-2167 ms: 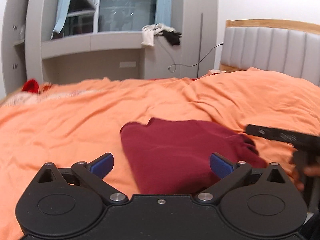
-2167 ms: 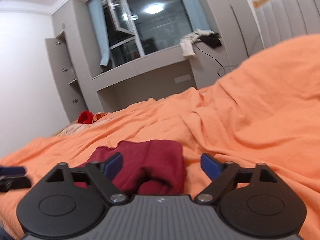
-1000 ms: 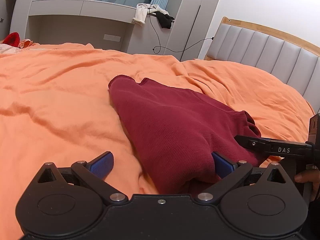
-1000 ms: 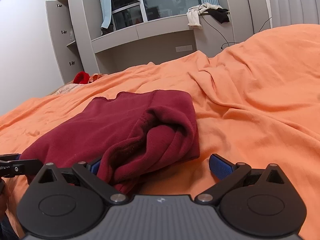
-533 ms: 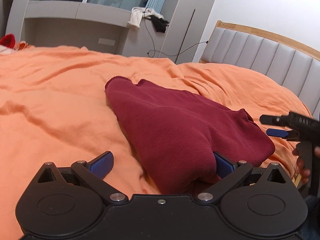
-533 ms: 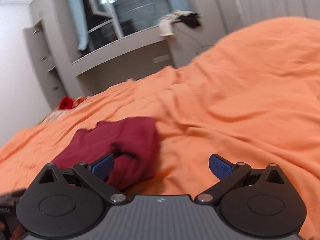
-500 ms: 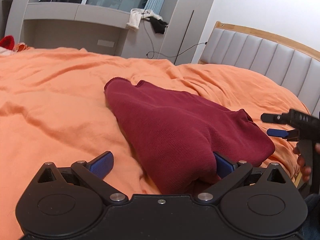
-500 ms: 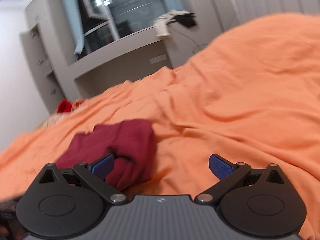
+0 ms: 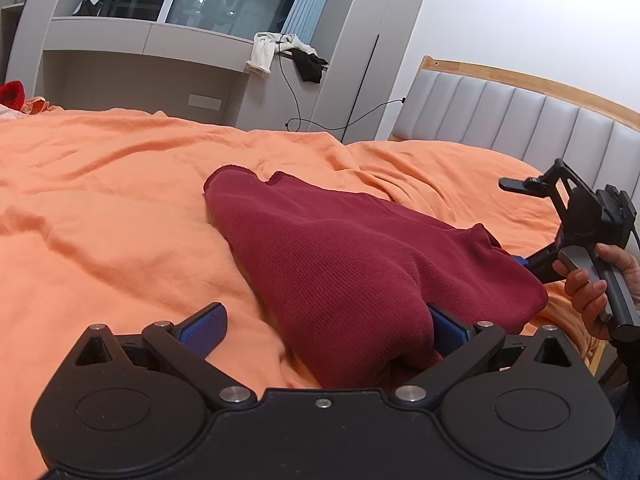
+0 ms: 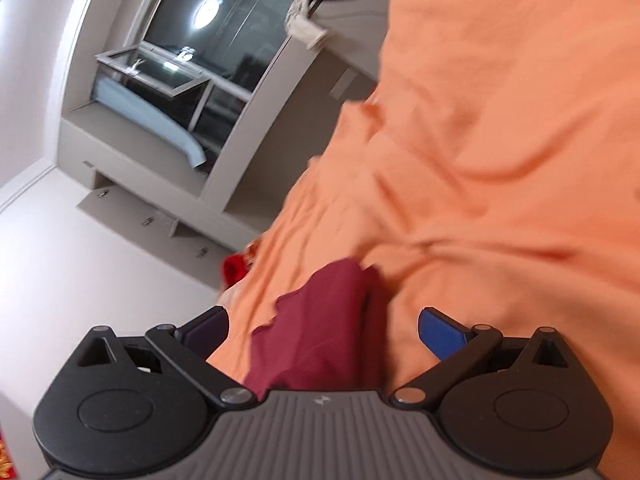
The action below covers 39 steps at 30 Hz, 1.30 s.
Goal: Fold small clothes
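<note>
Left gripper [image 9: 322, 328] gapes wide around the near end of the dark red knitted garment [image 9: 348, 268] on the orange-covered bed [image 9: 100, 200]; right gripper [image 10: 322, 334], also open, tilts sharply. Closing now might bunch several layers together.

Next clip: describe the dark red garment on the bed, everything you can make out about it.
The dark red garment is a fine-knit piece, folded into a thick, rounded bundle lying on the orange bedcover. Its far end shows two small hem corners; its near end bulges between the open left gripper, against the right-hand finger. The right gripper, tilted and open, points at it from the other side without clamping it. What kind of garment it is cannot be told.
</note>
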Tool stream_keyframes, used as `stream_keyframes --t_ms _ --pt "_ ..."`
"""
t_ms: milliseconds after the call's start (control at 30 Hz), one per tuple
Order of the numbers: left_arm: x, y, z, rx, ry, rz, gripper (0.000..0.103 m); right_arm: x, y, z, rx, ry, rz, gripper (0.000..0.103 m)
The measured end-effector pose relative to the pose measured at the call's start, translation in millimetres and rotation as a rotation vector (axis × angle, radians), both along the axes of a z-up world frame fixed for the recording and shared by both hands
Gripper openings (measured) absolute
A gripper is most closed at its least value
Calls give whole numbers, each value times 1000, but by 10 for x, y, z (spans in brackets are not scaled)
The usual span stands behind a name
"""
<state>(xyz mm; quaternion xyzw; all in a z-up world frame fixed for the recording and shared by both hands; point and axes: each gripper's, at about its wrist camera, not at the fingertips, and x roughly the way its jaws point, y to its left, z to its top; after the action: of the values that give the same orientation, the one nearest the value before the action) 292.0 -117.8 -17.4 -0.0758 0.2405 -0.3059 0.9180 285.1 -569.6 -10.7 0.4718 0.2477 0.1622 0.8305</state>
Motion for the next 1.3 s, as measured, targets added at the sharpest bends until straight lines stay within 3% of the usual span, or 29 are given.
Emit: stream_keyframes --t_ms 133,367,400,467,533,667,867,1100,1300 --pt "-36 -3 14 8 -6 9 103 83 167 -178 74 40 54 103" --pt "-44 -12 29 13 -7 11 103 152 362 -262 -45 65 56 103" --pt "-37 -14 29 12 -7 11 103 143 370 -256 -48 63 46 100" --pt "-31 -14 26 11 -7 11 103 69 358 -238 -67 63 14 78" --pt "-28 -15 24 11 -9 10 103 10 365 -241 -91 67 11 65" --pt "-29 -15 22 12 -11 10 103 -86 357 -261 -99 56 23 52" --pt "-41 -13 35 13 -12 12 103 -154 415 -221 -156 47 -18 47" --pt "-104 34 202 11 -42 14 103 -294 774 87 -491 -56 -63 39" --pt "86 108 399 -87 48 24 103 -301 726 89 -451 -40 -64 39"
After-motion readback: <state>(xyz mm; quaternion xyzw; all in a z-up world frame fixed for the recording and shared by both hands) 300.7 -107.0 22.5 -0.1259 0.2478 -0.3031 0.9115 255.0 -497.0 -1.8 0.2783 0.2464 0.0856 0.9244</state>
